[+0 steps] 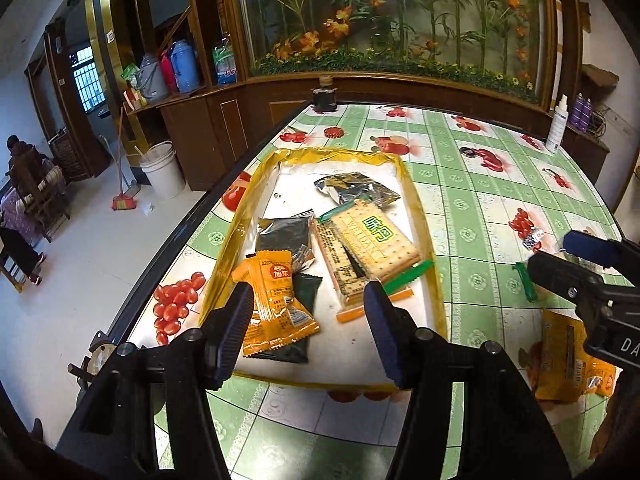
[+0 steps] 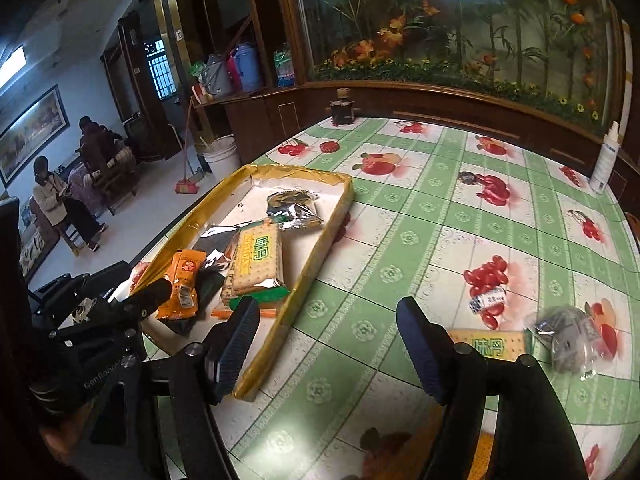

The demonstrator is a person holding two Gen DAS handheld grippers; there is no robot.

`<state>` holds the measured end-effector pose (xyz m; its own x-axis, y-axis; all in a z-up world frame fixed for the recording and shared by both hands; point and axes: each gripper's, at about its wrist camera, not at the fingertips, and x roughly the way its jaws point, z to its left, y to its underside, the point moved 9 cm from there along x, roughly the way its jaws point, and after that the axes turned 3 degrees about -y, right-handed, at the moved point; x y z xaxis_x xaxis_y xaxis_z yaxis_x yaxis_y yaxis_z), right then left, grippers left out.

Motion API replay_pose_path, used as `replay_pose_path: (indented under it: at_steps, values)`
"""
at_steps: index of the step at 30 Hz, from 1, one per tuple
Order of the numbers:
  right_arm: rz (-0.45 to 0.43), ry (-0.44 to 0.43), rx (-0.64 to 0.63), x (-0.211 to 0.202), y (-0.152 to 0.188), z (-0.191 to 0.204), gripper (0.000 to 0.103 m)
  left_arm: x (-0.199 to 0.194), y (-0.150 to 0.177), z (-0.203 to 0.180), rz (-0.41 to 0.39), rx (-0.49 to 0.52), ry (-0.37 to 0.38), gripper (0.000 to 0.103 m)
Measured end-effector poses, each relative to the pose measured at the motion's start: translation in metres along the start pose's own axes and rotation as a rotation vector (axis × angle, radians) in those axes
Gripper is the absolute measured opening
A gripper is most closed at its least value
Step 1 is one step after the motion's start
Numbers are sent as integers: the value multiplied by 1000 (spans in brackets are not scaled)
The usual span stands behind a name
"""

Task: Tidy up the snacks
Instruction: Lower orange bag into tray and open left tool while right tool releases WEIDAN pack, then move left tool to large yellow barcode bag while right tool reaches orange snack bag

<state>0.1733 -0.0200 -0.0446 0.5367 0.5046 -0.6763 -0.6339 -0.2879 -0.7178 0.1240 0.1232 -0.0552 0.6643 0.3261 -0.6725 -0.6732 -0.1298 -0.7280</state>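
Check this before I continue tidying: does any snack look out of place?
Yes. A cracker pack, a clear-wrapped dark snack and a small white candy lie loose on the tablecloth, outside the yellow-rimmed tray holding the other snacks.

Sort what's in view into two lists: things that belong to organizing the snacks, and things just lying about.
Belongs to the job:
yellow-rimmed tray
cracker pack in tray
orange sachet
silver foil packet
cracker pack on table
clear bagged snack
small wrapped candy

Just lying about:
dark jar
white spray bottle
white bucket
broom
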Motion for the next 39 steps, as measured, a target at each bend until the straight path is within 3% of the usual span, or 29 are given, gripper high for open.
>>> replay_pose_path:
  at_steps: [5,14,19,26,34,39]
  values:
    - [-8,32,29,-23,20,-19,77,-10,4,-15,2,17,24,56]
    - [0,184,54,-57,58,-67,78,-29,11,-51,-8,80,67,56]
    - [-19,226,94,-78,72,-89,81,-35,17,-72,-1,116,89,59]
    - [-19,220,133,-101,100,-117,83,-36,27,-98,29,164,147,59]
    - [25,244,192,-113,136,-143,83,-34,45,-135,110,203,282,59]
    - [49,151,177,-110,148,-136,83,-33,54,-171,176,242,393,59]
